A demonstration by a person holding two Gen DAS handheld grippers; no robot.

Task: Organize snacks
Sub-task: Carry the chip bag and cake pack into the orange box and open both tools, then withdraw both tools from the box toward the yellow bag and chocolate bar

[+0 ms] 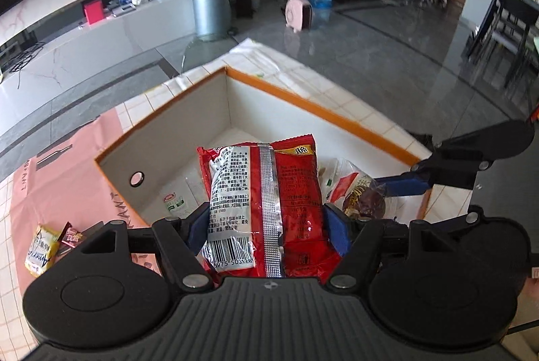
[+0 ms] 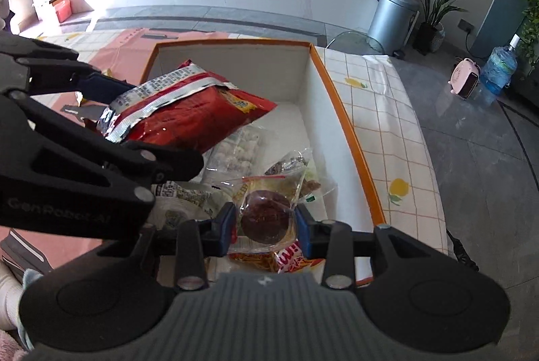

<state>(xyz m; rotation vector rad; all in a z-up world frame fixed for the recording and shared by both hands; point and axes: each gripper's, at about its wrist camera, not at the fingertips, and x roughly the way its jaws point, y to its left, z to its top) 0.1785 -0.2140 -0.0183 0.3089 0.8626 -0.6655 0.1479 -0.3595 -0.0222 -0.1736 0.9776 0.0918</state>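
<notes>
A red snack bag point(image 1: 266, 209) with a silver back seam hangs tilted over the orange-rimmed white box point(image 2: 340, 111), where clear-wrapped snacks point(image 2: 266, 212) lie piled.

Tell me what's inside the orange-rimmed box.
Inside the orange-rimmed box: clear-wrapped snacks including a dark round cake between the right gripper fingers. The red packet, held by the left gripper, hides more.
</notes>
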